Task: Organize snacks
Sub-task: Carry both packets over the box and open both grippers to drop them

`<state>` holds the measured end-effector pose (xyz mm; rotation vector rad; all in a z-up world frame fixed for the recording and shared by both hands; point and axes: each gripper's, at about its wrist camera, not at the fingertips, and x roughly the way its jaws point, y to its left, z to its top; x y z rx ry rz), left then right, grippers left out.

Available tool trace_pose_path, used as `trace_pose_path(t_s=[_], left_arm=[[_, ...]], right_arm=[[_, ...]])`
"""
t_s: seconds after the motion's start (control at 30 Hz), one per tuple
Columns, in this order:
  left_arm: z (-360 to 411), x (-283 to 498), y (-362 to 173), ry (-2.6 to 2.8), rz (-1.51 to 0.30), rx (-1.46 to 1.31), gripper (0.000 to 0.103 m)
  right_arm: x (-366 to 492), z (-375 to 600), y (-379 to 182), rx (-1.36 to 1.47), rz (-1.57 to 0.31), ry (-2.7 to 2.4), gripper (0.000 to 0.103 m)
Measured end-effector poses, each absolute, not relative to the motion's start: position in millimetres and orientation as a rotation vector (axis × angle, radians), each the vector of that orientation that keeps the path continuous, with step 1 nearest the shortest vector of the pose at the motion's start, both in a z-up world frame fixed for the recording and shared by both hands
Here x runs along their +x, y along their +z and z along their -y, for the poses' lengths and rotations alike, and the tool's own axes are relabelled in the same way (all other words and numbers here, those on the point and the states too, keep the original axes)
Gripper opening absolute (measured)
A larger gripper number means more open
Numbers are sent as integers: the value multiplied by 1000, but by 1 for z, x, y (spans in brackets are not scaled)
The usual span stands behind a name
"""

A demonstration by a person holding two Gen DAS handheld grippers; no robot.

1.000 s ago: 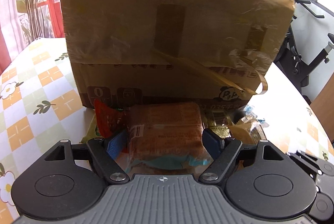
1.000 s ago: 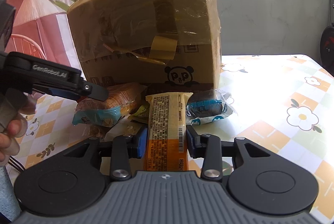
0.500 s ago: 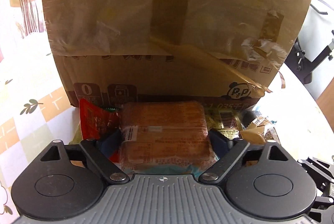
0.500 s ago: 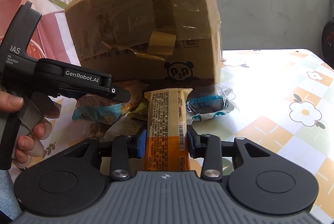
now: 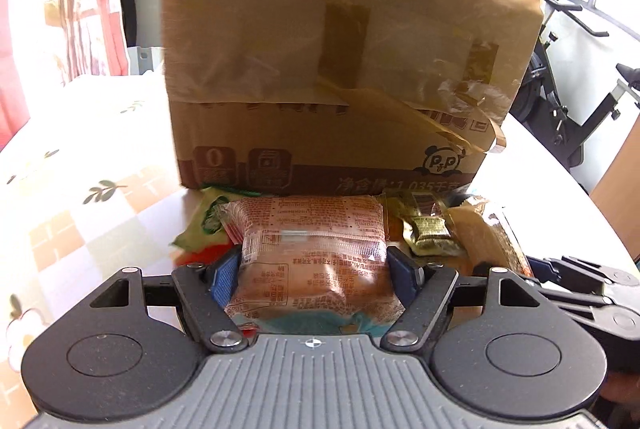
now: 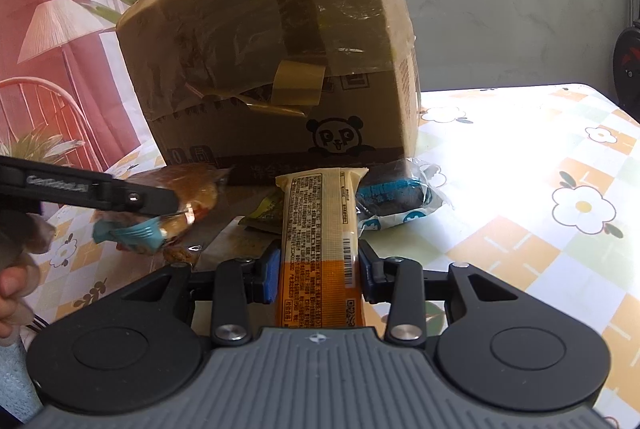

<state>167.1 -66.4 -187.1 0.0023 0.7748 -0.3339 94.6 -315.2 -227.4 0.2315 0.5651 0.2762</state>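
Left gripper (image 5: 314, 271) sat low centre of its frame, jaws closing with the bread pack (image 5: 312, 253) between the blue pads, both pads already against the wrapper sides. Judgement: squeeze should be gentle, soft loaf in crinkly film crushes easily; better to bite nearer the pack's middle than its sealed end, then lift straight up clear of the pile

Right gripper (image 6: 318, 271) at lower centre of its frame was clamped on the orange-and-cream snack bar (image 6: 320, 245), narrow grip, bar sticking forward and up toward the carton

Left tool pointed steeply down at the heap; right tool angled down less, bar held off the table. Left tool also showed at left edge of the right view, a hand (image 6: 16, 269) on its handle

Further up: small green-gold packet (image 5: 430, 229) right of the bread, blue-wrapped dark cake (image 6: 394, 195) right of the bar tip, then the taped cardboard box (image 5: 340, 69) filling upper frame, on the flower-check tablecloth (image 6: 540, 213)
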Motion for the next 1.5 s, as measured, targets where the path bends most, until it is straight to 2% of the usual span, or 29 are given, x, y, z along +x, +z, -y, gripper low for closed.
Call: trace_pose_path(t_s=[0.57,1.07,1.33,1.5], left_arm=[[3,145,-145,-251,-637,-51,76],[2,159,-53,-336,-396,-39,76],[28,204,-5,-398,-316,-39,76],[52,249,-2,-411,-337,-45,76]], right_arm=[[86,308,-208,150,-557,264,39],[94,302,-79,139,-237,397,39],[154,301,-29,125,-183,374,39],[205,299,-21,162,-210,314,39]])
